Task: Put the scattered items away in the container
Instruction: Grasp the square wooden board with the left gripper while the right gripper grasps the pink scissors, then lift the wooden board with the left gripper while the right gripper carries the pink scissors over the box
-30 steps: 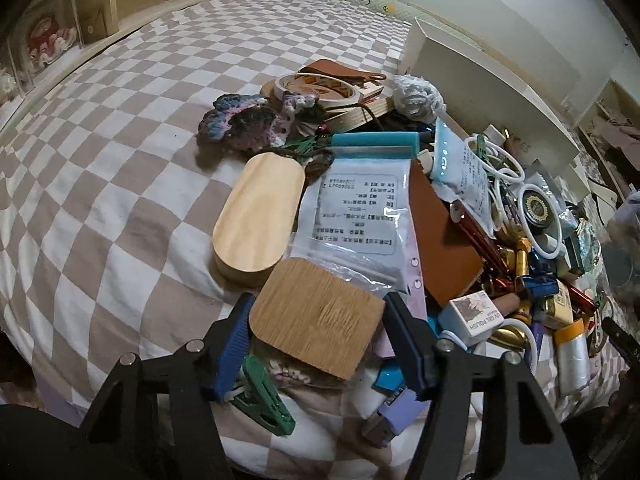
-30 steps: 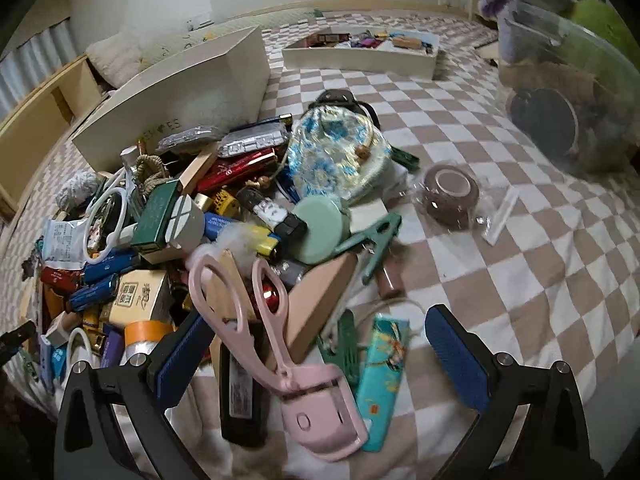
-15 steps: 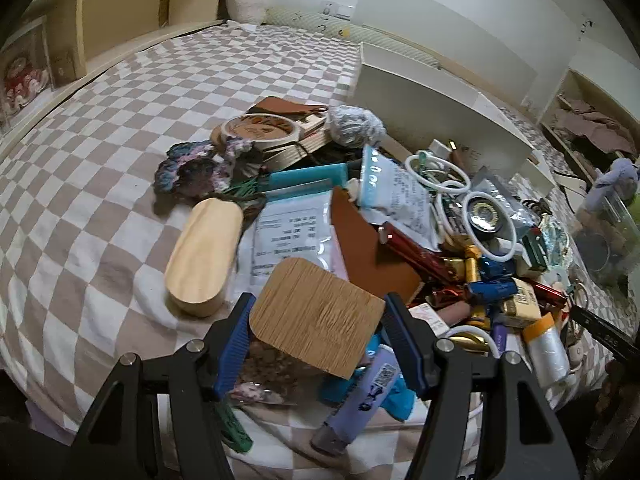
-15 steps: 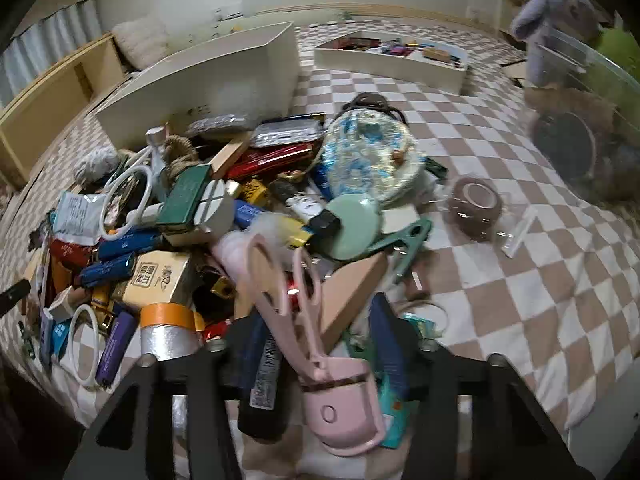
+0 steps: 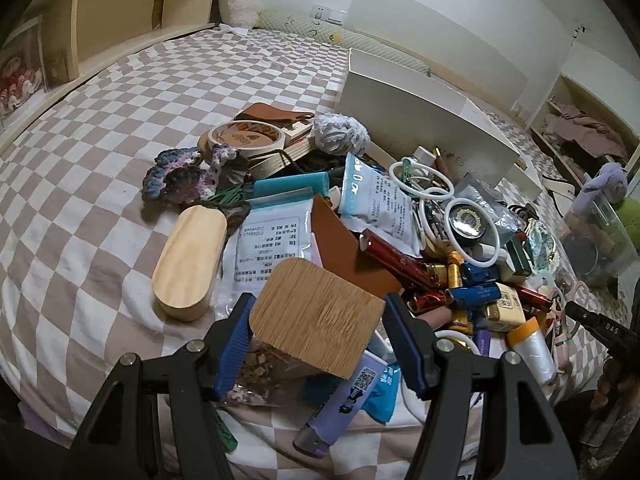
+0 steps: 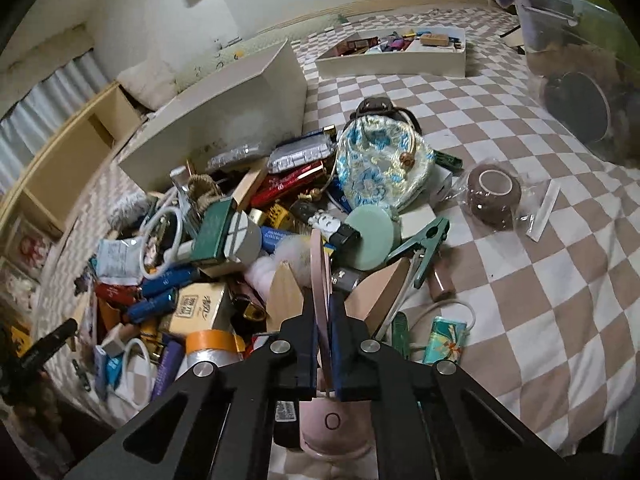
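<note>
A heap of small items lies on the checked bedcover. My left gripper (image 5: 320, 320) is shut on a bamboo-lidded jar (image 5: 316, 316) and holds it above the heap's near edge. My right gripper (image 6: 322, 320) is shut on the pink eyelash curler (image 6: 320, 272), whose handles stand edge-on between the blue pads. A tall white box (image 5: 416, 120) stands behind the heap; it also shows in the right wrist view (image 6: 224, 120). A low white tray (image 6: 394, 56) with several items in it lies further back.
An oval wooden box (image 5: 188, 262), a crocheted piece (image 5: 180, 172) and a tape roll (image 5: 244, 140) lie at the heap's left. A blue brocade purse (image 6: 376, 164), a green clip (image 6: 424, 240) and a wrapped brown bowl (image 6: 496, 194) lie at its right. A clear bin (image 6: 580, 60) stands far right.
My right gripper closed on the pink eyelash curler and lifted it, turning it edge-on. My left gripper rose and swung right with the jar in it.
</note>
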`<state>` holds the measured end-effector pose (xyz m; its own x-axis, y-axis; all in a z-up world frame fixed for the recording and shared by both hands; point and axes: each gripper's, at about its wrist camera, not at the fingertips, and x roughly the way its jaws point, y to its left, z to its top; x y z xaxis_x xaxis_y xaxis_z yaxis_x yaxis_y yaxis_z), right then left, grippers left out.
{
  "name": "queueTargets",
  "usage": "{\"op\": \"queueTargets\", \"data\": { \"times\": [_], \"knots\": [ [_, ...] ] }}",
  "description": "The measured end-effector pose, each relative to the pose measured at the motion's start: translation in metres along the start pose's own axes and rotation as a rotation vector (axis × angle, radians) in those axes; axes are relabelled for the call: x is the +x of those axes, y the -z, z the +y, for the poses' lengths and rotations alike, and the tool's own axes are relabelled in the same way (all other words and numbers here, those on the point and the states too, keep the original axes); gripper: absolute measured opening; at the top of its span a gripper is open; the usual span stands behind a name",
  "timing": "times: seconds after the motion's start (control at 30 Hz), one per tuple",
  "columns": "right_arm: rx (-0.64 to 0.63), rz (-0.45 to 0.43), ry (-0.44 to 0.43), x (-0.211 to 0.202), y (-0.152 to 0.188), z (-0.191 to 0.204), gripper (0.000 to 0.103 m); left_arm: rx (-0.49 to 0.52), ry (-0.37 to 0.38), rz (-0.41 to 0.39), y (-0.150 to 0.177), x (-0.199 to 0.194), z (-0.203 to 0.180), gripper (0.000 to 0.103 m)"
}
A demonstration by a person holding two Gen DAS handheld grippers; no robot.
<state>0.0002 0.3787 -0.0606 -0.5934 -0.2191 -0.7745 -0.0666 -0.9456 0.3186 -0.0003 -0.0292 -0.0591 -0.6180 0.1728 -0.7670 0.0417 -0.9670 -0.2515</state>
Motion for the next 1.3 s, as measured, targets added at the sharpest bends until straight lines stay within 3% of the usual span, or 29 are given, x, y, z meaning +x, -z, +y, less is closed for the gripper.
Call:
{"op": "queueTargets", "data": {
  "times": [0.43,0.97,1.3],
  "knots": [
    [0.023,-0.047,-0.089,-0.024,-0.013,0.011,0.005,0.025,0.043,-0.035,-0.005,-0.015,-0.016,0.064],
    [-0.122,-0.088,-0.153,-0.035,-0.026,0.064,0.005,0.089,0.094,-0.065,-0.018,-0.029,-0.045,0.064],
    [-0.248,-0.087,-0.221,-0.032,-0.043,0.121,0.005,0.181,0.157,-0.094,-0.047,-0.034,-0.087,0.064]
  ]
}}
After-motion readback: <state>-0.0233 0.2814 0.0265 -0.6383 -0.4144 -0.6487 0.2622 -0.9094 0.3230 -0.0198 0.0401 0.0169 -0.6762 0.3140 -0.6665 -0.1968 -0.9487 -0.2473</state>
